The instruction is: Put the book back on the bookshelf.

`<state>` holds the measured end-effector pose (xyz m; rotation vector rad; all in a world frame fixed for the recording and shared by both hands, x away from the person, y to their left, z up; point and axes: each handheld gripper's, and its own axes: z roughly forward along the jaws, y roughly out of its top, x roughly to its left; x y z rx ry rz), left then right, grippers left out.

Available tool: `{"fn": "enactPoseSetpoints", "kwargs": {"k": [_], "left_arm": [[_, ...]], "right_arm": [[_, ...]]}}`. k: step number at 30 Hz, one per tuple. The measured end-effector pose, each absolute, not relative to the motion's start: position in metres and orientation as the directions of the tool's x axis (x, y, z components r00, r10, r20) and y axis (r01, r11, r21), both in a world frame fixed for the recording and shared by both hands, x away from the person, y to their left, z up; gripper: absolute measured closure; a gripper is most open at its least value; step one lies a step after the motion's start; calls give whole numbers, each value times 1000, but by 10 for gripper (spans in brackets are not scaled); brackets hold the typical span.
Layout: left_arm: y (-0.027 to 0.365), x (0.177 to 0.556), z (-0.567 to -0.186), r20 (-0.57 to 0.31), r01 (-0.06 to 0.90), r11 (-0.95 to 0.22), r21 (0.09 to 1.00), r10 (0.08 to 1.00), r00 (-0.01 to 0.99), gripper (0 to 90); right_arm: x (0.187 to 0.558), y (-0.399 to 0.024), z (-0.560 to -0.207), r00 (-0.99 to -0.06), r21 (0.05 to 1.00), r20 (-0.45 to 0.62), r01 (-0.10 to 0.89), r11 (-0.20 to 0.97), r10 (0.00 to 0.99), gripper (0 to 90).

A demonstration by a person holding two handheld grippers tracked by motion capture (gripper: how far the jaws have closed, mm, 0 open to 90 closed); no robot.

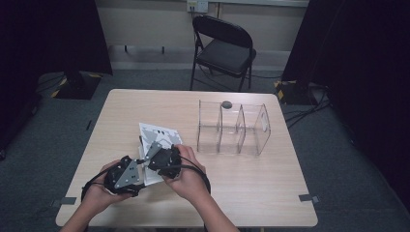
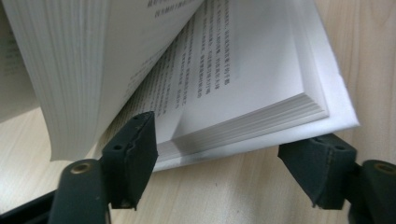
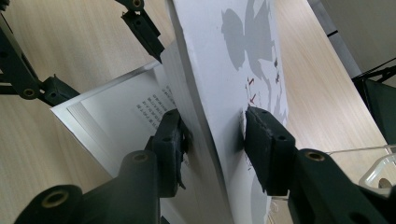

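Observation:
A white paperback book (image 1: 157,137) lies on the wooden table (image 1: 241,183) near its front left. My right gripper (image 3: 212,135) is shut on the book's front cover (image 3: 233,56) together with a thick wad of pages, holding them raised and tilted. Beneath them the remaining pages (image 2: 252,60) lie flat with printed text showing. My left gripper (image 2: 219,149) stands open at the lower corner of that flat stack, its jaws wide apart on either side of the edge, one pad (image 2: 133,149) against the pages. In the high view both grippers (image 1: 140,166) (image 1: 153,149) sit close together at the book.
A clear acrylic divider box (image 1: 232,128) with several compartments stands to the right of the book, a small dark round object (image 1: 226,104) at its back. A black folding chair (image 1: 225,48) stands beyond the table's far edge. Bare tabletop lies at the front right.

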<state>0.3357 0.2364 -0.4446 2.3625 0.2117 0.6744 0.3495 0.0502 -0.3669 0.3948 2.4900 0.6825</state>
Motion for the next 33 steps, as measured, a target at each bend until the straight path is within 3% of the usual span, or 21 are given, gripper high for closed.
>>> {"fn": "enactPoseSetpoints", "kwargs": {"k": [7, 22, 33], "left_arm": [[237, 335, -444, 404, -38, -768, 639, 293, 867, 384], [236, 335, -442, 449, -94, -794, 601, 238, 861, 427], [241, 331, -431, 448, -110, -788, 606, 223, 866, 547]], "right_arm": [[349, 51, -367, -821, 539, -410, 134, 832, 398, 582], [349, 52, -369, -827, 541, -396, 139, 829, 398, 579], [348, 55, -363, -833, 539, -397, 127, 832, 385, 579]]}}
